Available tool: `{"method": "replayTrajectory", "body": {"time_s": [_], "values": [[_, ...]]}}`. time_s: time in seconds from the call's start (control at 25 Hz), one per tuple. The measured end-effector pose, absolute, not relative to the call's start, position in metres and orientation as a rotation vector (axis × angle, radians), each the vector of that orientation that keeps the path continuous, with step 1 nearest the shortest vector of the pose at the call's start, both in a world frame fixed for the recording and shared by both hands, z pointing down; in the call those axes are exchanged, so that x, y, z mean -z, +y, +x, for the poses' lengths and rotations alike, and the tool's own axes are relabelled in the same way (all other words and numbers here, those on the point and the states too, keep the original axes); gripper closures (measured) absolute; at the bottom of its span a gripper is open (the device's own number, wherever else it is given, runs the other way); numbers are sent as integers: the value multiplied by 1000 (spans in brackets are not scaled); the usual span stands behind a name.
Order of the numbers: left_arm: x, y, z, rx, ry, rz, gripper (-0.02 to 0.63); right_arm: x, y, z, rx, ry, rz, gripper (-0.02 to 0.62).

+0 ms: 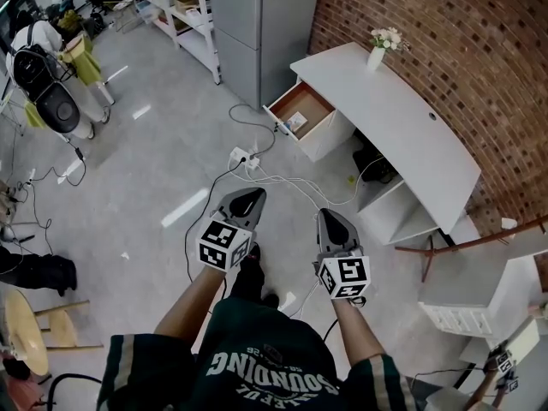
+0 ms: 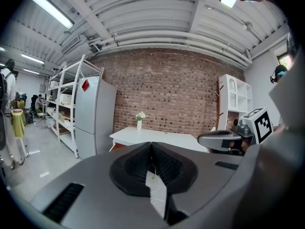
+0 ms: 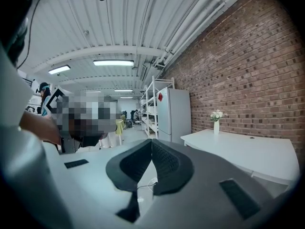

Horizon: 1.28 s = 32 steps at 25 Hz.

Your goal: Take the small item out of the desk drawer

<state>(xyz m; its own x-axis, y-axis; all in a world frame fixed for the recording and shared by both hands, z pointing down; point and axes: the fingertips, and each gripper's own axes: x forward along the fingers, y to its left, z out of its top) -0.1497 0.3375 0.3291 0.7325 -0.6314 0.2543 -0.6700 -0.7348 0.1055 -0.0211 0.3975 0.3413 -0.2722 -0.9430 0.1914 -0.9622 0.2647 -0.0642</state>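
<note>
Grey floor [image 1: 163, 144] is stretching to a red brick wall [image 1: 445, 50], where the white curved worktop [image 1: 402, 118] is showing its wood-lined drawer [image 1: 310, 101] already open, the small pale flat item [image 1: 295, 123] lying inside (untouched). The left hand-held gripper [image 1: 255, 193] and right hand-held gripper [image 1: 326, 214] are hanging closed and empty, well apart from it; reaching and grasping are still waiting.

Two grippers are counted, the left gripper [image 1: 247, 197] and the right gripper [image 1: 330, 219], each fitted with one marker cube and two jaws. One white surface [image 1: 411, 135] is seen against the brick wall, and one vase of flowers [image 1: 378, 54] is carried at its far corner. One drawer [image 1: 306, 99] is counted, pulled out below that same end, and one small item [image 1: 295, 123] is held in a corner of it. On the floor, one power strip [image 1: 242, 157] is counted among several cables whose number cannot be told. One grey cabinet [image 1: 257, 24] and one white rack [image 1: 184, 11] are counted beyond
</note>
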Motion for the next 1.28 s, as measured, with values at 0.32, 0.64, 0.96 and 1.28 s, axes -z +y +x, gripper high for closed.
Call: {"method": "replayTrajectory", "body": {"time_s": [0.32, 0.64, 0.96, 1.28], "values": [[-336, 289, -138, -315, -1010, 2736, 591, -349, 348, -17, -290, -2390, 1815, 571], [-337, 221, -140, -320, -997, 2734, 591, -345, 277, -20, -295, -2378, 1815, 571], [-338, 156, -148, -334, -960, 2744, 591, -342, 212, -33, -310, -2366, 1832, 571], [-343, 109, -157, -341, -933, 2755, 591, -345, 166, -43, -309, -2354, 1847, 571]]}}
